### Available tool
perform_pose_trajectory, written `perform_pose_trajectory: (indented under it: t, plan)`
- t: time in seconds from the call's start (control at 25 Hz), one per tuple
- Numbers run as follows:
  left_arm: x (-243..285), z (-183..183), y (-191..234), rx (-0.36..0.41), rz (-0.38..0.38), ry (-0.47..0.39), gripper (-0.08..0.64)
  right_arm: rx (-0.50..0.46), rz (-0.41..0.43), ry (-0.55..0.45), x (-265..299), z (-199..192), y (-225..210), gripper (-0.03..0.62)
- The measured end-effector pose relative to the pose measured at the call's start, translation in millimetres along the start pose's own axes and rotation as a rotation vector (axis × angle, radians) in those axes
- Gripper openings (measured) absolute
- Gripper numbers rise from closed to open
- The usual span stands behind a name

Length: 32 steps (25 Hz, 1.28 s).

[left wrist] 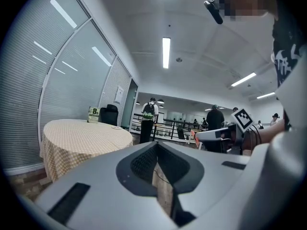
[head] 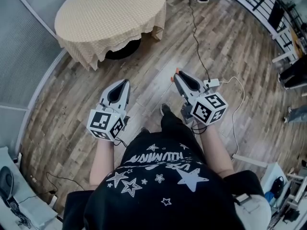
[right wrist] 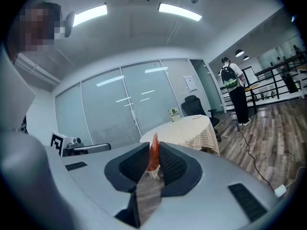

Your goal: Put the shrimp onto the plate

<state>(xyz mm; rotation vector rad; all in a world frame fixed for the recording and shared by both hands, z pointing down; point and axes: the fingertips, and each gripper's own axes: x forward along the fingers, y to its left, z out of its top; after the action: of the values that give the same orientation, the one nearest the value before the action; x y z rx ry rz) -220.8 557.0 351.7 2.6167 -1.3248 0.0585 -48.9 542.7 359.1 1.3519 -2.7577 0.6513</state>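
An orange shrimp [right wrist: 153, 151] stands upright between the pads of my right gripper [right wrist: 153, 153], which is shut on it. In the head view its orange tip [head: 176, 71] shows at the nose of the right gripper [head: 177, 74], held at waist height over the wooden floor. My left gripper [head: 125, 82] is alongside, jaws together with nothing in them [left wrist: 156, 145]. A round table [head: 110, 14] with a beige checked cloth stands ahead to the left. A small white plate [right wrist: 196, 117] lies on it, also seen in the left gripper view [left wrist: 116, 127].
A black cable [head: 195, 37] and a white adapter [head: 211, 83] lie on the floor ahead. A number sign [left wrist: 93, 113] stands on the table, with a black chair [right wrist: 194, 105] behind it. A glass wall runs along the left, a railing [head: 259, 4] at the right. People stand far off.
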Motion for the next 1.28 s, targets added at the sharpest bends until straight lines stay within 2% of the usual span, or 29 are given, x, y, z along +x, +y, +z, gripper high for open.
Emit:
perform_pose_trajectory:
  t: [0.28, 0.48, 0.76, 1.28]
  plan:
    - [10.2, -1.6, 7.2, -0.009, 0.030, 0.009, 0.009, 0.033, 0.021, 0.000, 19.5, 3.1, -19.3, 0.071]
    - [43.1, 3.6, 13.1, 0.001, 0.031, 0.020, 0.009, 0.044, 0.053, 0.001, 45.2, 13.3, -43.0, 0.071]
    - [113.7, 12.9, 20.9, 0.014, 0.038, 0.038, 0.009, 0.050, 0.089, 0.005, 75.3, 39.9, -103.5, 0.071]
    - [242.4, 26.9, 23.1, 0.021, 0.098, 0.050, 0.009, 0.097, 0.088, 0.003, 98.8, 85.2, -229.7, 0.071]
